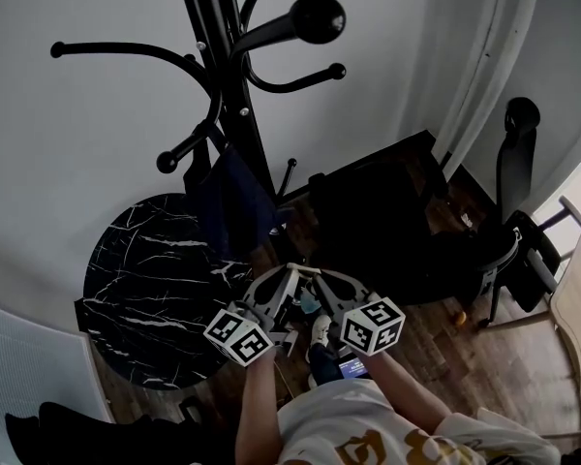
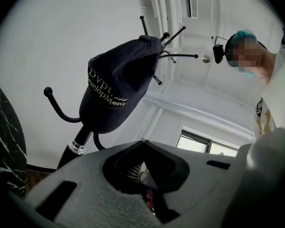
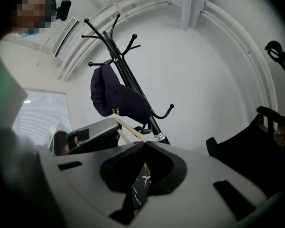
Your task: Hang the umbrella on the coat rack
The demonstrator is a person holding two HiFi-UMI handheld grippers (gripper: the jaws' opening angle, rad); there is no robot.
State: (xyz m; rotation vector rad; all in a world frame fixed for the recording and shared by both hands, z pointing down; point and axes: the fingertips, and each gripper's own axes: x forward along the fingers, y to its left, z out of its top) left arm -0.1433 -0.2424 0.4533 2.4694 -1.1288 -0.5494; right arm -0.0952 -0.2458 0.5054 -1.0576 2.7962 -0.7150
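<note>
1. Left tongs [image 2: 143,142] and right tongs [image 3: 143,145] are both pressed together, pinching nothing.
2. The black metal coat rack [image 1: 232,85] stands on its round black marble base [image 1: 145,279] by the white wall [image 1: 77,143], a navy cap [image 1: 234,201] hanging on it.

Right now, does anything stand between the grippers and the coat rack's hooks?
A dark cap hangs low on the coat rack, on the side nearest the camera. The upper hooks are bare, with nothing visible in front of them. No umbrella can be made out in any view.
</note>
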